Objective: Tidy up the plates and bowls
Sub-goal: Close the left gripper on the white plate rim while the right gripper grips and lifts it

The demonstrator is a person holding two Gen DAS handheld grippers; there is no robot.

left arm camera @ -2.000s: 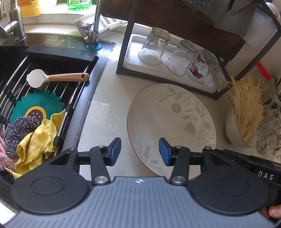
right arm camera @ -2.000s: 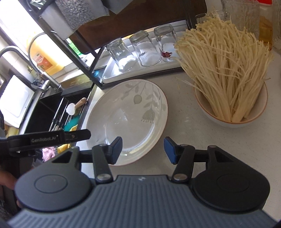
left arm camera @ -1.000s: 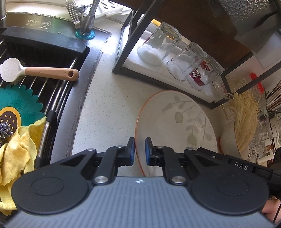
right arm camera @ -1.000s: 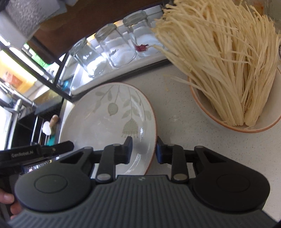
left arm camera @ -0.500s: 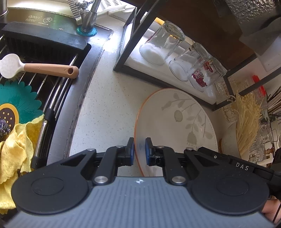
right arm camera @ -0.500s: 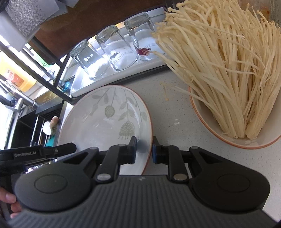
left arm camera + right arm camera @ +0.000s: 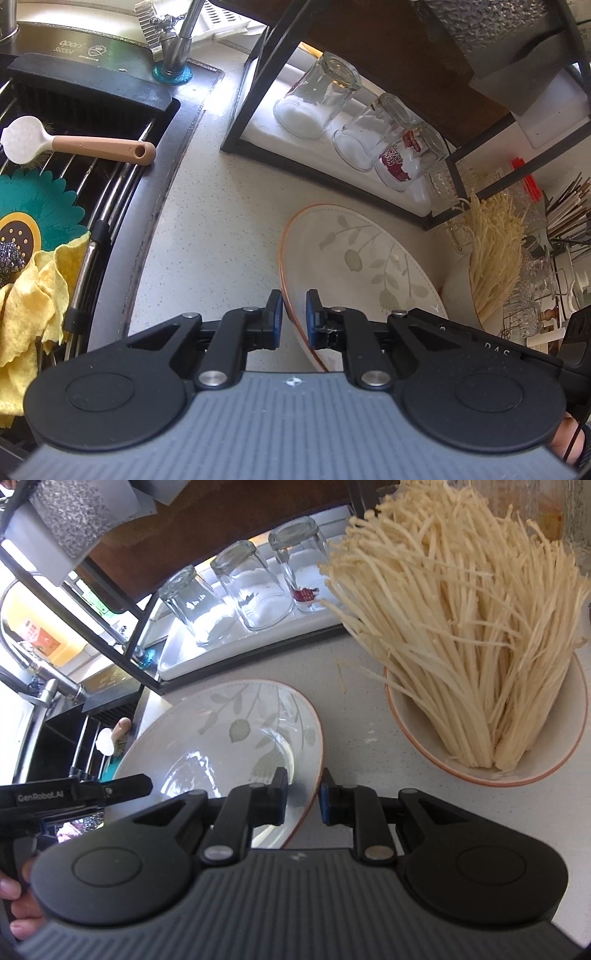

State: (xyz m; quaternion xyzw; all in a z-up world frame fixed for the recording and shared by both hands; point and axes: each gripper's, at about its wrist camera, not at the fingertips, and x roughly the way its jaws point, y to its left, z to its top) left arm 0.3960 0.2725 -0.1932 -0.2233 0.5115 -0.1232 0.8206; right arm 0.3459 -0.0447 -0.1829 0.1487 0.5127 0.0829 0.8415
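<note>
Both tongs gripped the plate: left tongs clamped on its left rim, right tongs on its right rim, above the worktop. Two seconds earlier, both were open and the plate lay flat.

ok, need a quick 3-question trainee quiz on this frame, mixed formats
1. True or false: both tongs, left and right, are shut on the rim of the same plate.
2. How many glasses stand upside down on the white tray?
3. The bowl holds: A) rice B) thin mushrooms C) nothing.

Key: 1 true; 2 three; 3 B.
</note>
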